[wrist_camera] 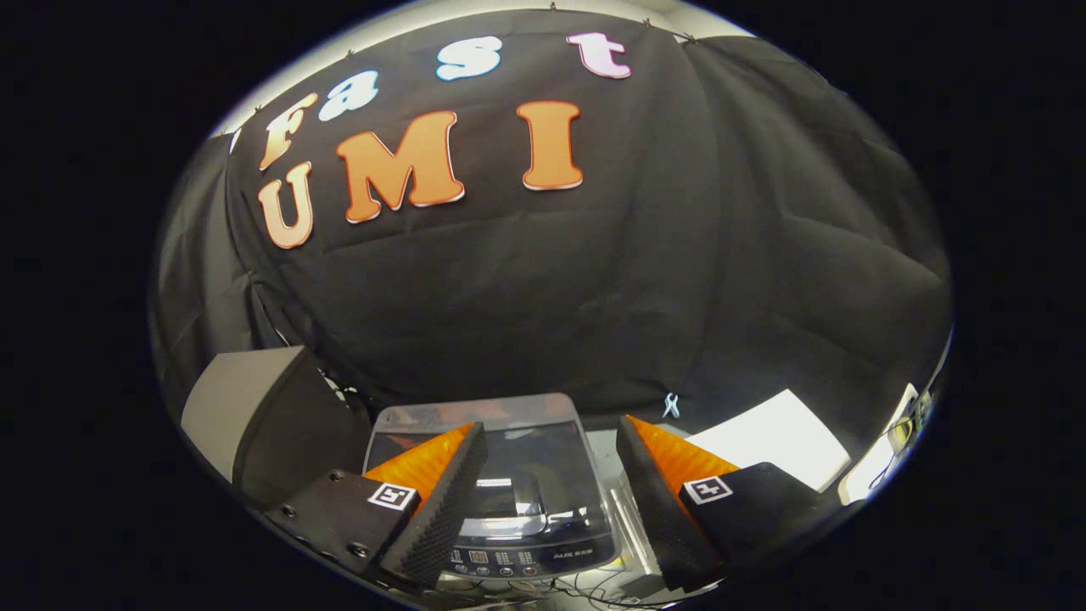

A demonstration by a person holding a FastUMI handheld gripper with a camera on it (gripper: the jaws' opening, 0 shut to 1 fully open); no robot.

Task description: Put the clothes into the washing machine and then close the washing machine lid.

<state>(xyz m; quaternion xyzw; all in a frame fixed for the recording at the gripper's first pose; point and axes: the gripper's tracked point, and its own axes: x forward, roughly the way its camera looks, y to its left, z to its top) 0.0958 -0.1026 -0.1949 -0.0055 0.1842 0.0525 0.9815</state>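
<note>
Gripper [551, 501] fingers spread wide apart, empty. Washing machine [496, 475] just ahead between and below them, lid shut, its control panel [526, 560] nearest. Grey box [254, 416] beside the left finger, white sheet [776, 445] past the right finger, black cloth wall [594, 280] beyond.

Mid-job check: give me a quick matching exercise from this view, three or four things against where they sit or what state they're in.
Things:
1. gripper
2. washing machine lid
3. white sheet
4. grey box

Place or state:
a. down over the tub, seen between the fingers
b. open, holding nothing
c. beside the left finger, left of the washing machine
d. beyond the right finger, right of the washing machine

Pairs: 1-b, 2-a, 3-d, 4-c
</note>
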